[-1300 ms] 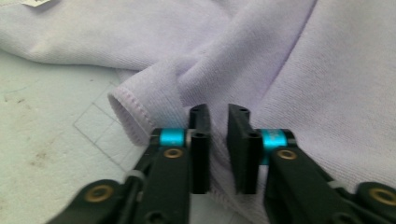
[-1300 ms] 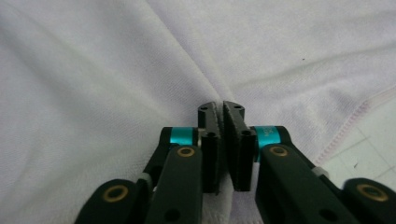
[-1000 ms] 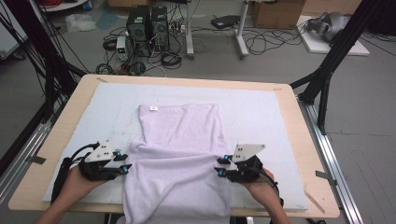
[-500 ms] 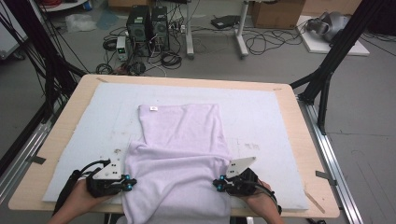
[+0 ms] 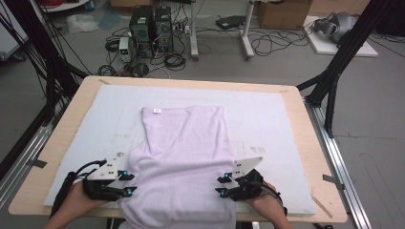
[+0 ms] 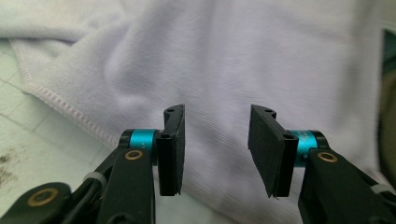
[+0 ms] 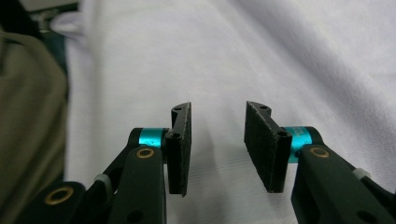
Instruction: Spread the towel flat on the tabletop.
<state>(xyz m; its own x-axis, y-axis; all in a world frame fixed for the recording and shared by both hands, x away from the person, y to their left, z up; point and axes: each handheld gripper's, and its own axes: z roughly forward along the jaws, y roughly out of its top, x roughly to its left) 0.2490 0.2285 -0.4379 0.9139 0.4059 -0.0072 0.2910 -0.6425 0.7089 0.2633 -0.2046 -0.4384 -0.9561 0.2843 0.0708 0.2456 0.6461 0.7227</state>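
Observation:
A pale lilac towel lies lengthwise on the white mat, its near end hanging over the table's front edge. My left gripper sits at the towel's left edge near the front, open, its jaws pointing at the cloth. My right gripper sits at the towel's right edge, open as well. In the left gripper view the towel and its stitched hem lie just beyond the parted pads. In the right gripper view the towel spreads behind the parted pads, nothing between them.
The mat covers a wooden table. Beyond the far edge the floor holds computer towers, cables and a cardboard box. Black frame legs stand at the right, and a metal rail runs along the table's right side.
Both grippers have moved toward the table's front edge along the towel's sides. The towel's near part has bunched slightly and hangs further over the front.

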